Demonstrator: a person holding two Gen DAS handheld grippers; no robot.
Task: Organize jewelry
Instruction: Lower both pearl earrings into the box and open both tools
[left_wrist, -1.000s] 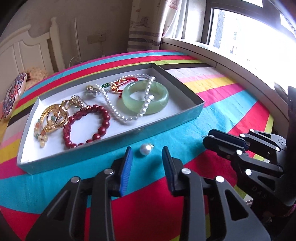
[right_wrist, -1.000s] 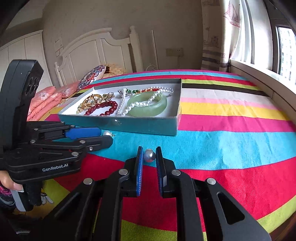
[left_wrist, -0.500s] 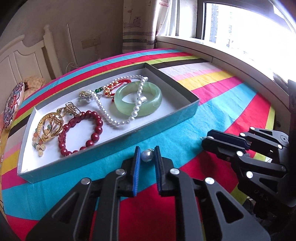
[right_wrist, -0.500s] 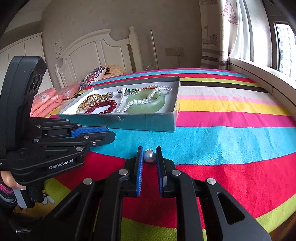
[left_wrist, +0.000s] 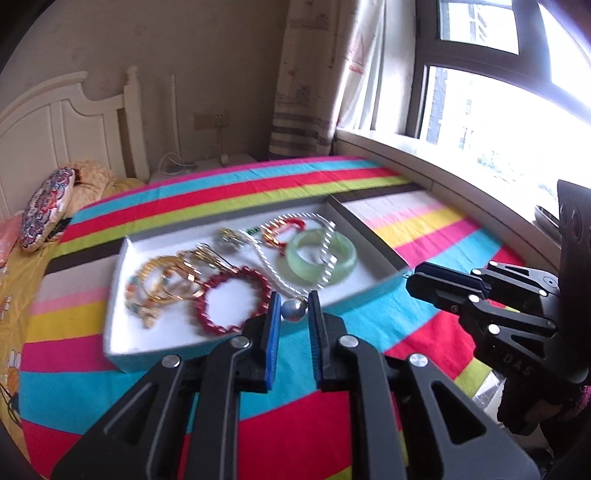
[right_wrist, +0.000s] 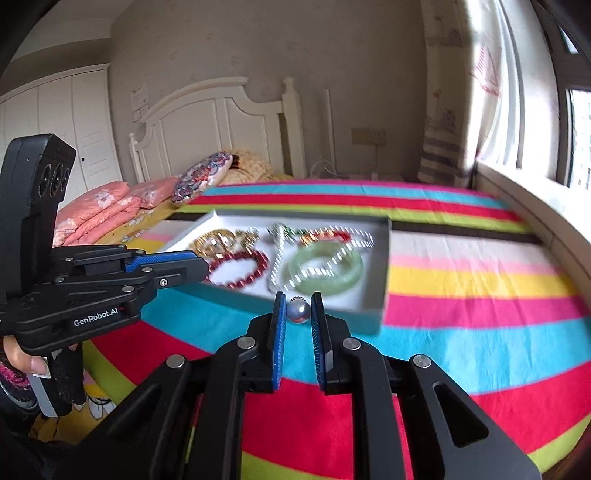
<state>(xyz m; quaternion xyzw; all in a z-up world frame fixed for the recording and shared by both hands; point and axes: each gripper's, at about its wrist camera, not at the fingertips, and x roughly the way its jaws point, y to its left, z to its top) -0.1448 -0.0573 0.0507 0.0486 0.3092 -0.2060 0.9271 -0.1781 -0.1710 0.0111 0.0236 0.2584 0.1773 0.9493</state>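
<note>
Left tongs (left_wrist: 294, 314) pinched one pearl earring (left_wrist: 293, 309) above the tray's (left_wrist: 122, 345) near edge; right tongs (right_wrist: 298, 314) clamped another pearl (right_wrist: 298, 312) at the front wall, both held over the striped bedspread (right_wrist: 480, 291).

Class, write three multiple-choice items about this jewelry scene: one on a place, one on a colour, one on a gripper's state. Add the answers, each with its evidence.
1. Where does the green bangle lie?
A. in the tray
B. on the striped cloth
C. on the window sill

2. What colour is the bead bracelet?
A. blue
B. dark red
C. white

3. What does the left gripper do?
A. hangs open and empty
B. grips the bangle
C. grips a pearl earring

Answers: A, the bangle rests inside the tray walls; B, its beads are dark red; C, the pearl sits pinched between the blue pads.
</note>
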